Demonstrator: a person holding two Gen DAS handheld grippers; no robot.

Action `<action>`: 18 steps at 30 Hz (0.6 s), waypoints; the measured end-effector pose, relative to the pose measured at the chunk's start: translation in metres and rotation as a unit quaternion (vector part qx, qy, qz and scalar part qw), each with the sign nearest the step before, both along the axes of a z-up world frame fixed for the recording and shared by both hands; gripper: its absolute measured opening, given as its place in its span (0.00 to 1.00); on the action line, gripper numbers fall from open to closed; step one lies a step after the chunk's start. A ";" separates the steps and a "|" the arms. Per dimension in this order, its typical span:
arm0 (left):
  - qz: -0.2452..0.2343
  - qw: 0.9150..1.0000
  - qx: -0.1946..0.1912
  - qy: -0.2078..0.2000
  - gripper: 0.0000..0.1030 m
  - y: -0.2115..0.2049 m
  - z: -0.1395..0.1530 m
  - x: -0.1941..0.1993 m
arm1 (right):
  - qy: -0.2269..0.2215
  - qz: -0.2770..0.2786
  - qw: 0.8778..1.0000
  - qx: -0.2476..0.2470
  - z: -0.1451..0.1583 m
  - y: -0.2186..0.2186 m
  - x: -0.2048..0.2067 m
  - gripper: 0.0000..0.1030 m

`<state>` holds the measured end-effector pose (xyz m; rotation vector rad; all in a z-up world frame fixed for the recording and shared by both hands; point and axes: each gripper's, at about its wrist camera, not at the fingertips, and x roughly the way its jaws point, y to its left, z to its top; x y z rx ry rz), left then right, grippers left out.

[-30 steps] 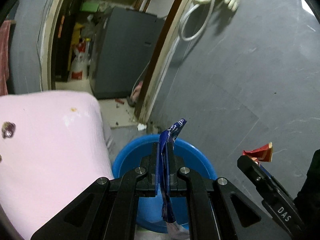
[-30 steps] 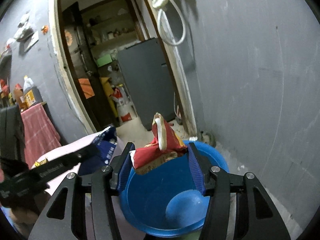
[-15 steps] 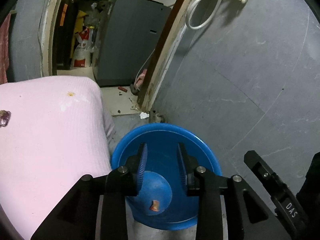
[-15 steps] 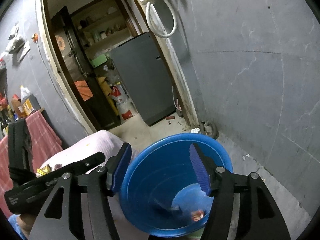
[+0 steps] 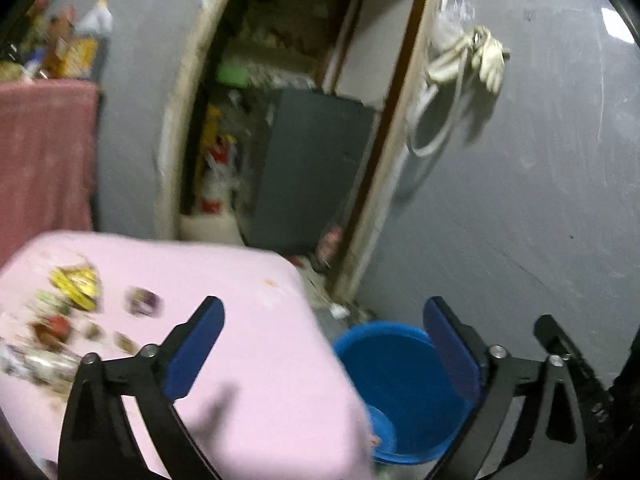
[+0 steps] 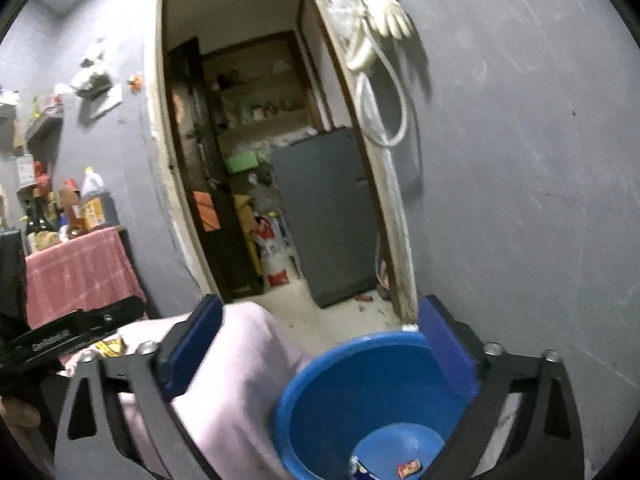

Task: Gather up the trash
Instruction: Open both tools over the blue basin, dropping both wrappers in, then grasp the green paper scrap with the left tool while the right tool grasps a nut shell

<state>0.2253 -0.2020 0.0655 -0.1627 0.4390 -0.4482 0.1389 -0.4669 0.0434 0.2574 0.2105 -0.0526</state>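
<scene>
Left gripper (image 5: 324,344) spread wide with nothing between its blue pads (image 5: 196,344); right gripper (image 6: 320,344) likewise parted and empty, hanging above the blue bucket (image 6: 320,396); glimpsed at the bucket's bottom, a red wrapper (image 6: 409,469) and a scrap of blue wrapper (image 6: 356,467) beside it. Beyond the left gripper, lay a pink cloth-covered table (image 5: 248,360) just beside the bucket; scattered across its far left, blurred, were a yellow wrapper (image 5: 75,286), a small purple wrapper (image 5: 143,300) and several smaller scraps (image 5: 56,328), too smeared to name. Farther back, a doorway onto a cluttered storeroom with a grey cabinet (image 5: 308,172); a white glove and hose (image 6: 376,40) hung on the grey wall. Judged light, thin, crinkly and probably slick; best pinched at a raised fold or edge, not pressed flat into the soft cloth, since flimsy film may slip or flutter.
</scene>
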 end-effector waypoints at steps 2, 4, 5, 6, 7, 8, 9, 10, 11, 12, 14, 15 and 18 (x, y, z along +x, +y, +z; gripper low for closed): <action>0.018 1.000 0.002 -0.026 0.98 0.020 0.007 -0.013 | -0.015 0.009 1.000 -0.005 0.005 0.009 -0.002 1.00; 0.033 0.999 0.004 -0.040 0.98 0.032 0.010 -0.021 | -0.031 0.016 0.999 -0.011 0.009 0.020 -0.004 1.00; 0.043 0.998 0.006 -0.050 0.98 0.041 0.012 -0.028 | -0.038 0.021 0.999 -0.013 0.011 0.026 -0.005 1.00; 0.049 0.997 0.005 -0.056 0.98 0.048 0.013 -0.033 | -0.046 0.028 0.998 -0.017 0.013 0.032 -0.006 1.00; 0.058 0.996 0.005 -0.065 0.98 0.059 0.015 -0.039 | -0.052 0.033 0.998 -0.020 0.015 0.037 -0.006 1.00; 0.065 0.995 0.005 -0.071 0.98 0.066 0.017 -0.045 | -0.059 0.039 0.997 -0.024 0.016 0.043 -0.008 1.00; 0.069 0.995 0.005 -0.074 0.98 0.072 0.017 -0.047 | -0.065 0.045 0.996 -0.029 0.018 0.049 -0.009 1.00; 0.077 0.994 0.007 -0.080 0.98 0.079 0.018 -0.052 | -0.071 0.061 0.995 -0.038 0.019 0.063 -0.010 1.00; 0.088 0.992 0.010 -0.086 0.98 0.090 0.019 -0.058 | -0.071 0.061 0.995 -0.038 0.019 0.063 -0.010 1.00; 0.092 0.992 0.012 -0.089 0.98 0.094 0.020 -0.062 | -0.071 0.067 0.994 -0.042 0.019 0.070 -0.009 1.00; 0.109 0.989 0.022 -0.093 0.98 0.111 0.019 -0.070 | -0.070 0.080 0.993 -0.052 0.018 0.084 -0.008 1.00; 0.114 0.989 0.025 -0.094 0.98 0.115 0.018 -0.071 | -0.067 0.090 0.992 -0.058 0.018 0.093 -0.007 1.00; 0.130 0.986 0.038 -0.095 0.98 0.136 0.012 -0.081 | -0.057 0.114 0.989 -0.071 0.016 0.115 -0.004 1.00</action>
